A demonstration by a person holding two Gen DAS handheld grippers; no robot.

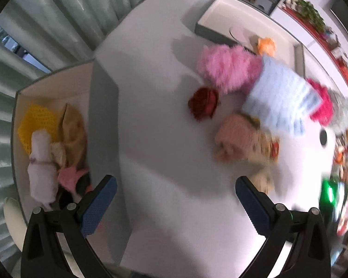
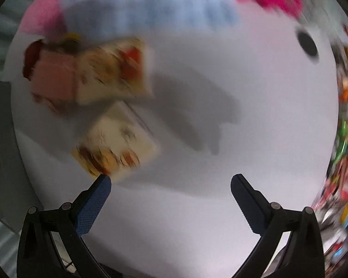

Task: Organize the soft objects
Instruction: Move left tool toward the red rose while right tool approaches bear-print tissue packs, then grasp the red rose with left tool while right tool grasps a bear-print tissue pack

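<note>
My left gripper (image 1: 175, 185) is open and empty above the white table (image 1: 164, 139), next to a grey box (image 1: 103, 125) holding a yellow knit piece (image 1: 38, 120), a white plush (image 1: 41, 162) and tan and pink soft items. On the table lie a dark red soft ball (image 1: 203, 103), a fluffy pink toy (image 1: 227, 69), a light blue knit cloth (image 1: 280, 95), a magenta item (image 1: 322, 103) and a pink-and-cream printed cloth (image 1: 241, 139). My right gripper (image 2: 170, 183) is open and empty above the table (image 2: 243, 139), just short of a cream printed cloth (image 2: 118, 143). The view is blurred.
A second grey box (image 1: 220, 20) with an orange soft item (image 1: 265, 45) at its edge stands at the table's far side. A black hole (image 2: 307, 44) is in the tabletop. Curtains (image 1: 46, 23) hang at the left. Cluttered colourful shelves (image 1: 324, 34) are at the right.
</note>
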